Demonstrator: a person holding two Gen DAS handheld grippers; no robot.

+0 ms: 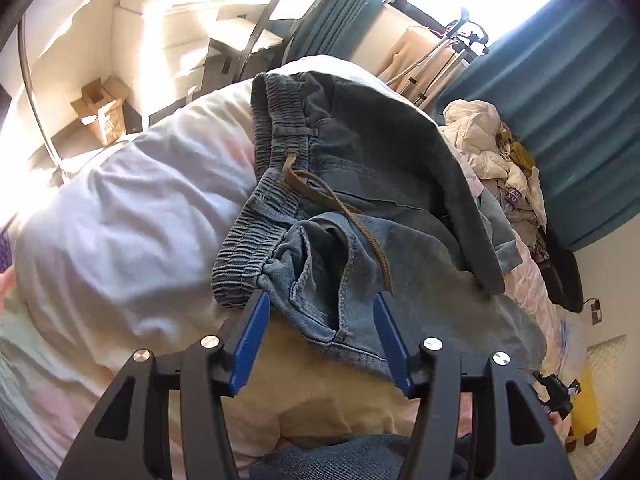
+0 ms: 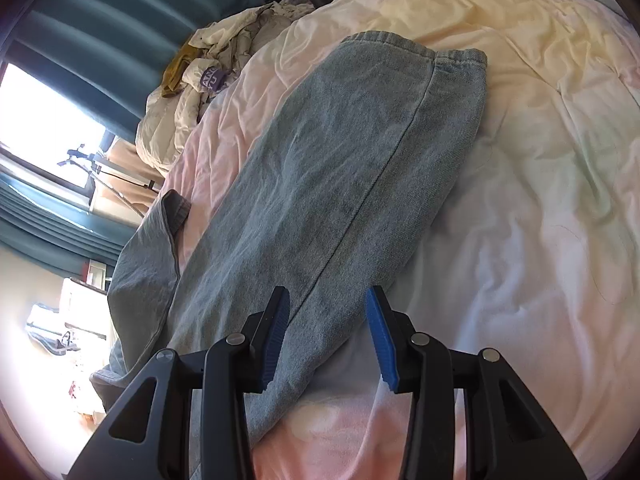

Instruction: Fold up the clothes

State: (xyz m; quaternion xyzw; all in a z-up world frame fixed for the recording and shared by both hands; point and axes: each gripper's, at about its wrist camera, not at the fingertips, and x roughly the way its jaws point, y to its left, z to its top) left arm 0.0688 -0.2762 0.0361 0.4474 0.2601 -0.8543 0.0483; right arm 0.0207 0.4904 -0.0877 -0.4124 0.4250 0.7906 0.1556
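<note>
A: Left tongs (image 1: 320, 312) stand apart, nothing pinched; jeans (image 1: 360, 184) waistband (image 1: 248, 256) lies just ahead of the tips, the pocket edge between the blue pads but not pressed.

B: Right?

A: Right tongs (image 2: 326, 320) partly open over a jeans leg (image 2: 340, 180), seam running between the pads, no grip that I can see.

B: Progress?

A: Early, I'd say. Jeans lie on the bed (image 2: 540, 200), leg flat, waist end bunched, drawstring (image 1: 344, 208) loose. Folds left. Unfolded clothes pile (image 2: 208, 80) waits near the curtain (image 2: 100, 20).

B: Any writing?

A: Purple patch (image 2: 214, 78) in the pile, white letters, too small to read.
</note>
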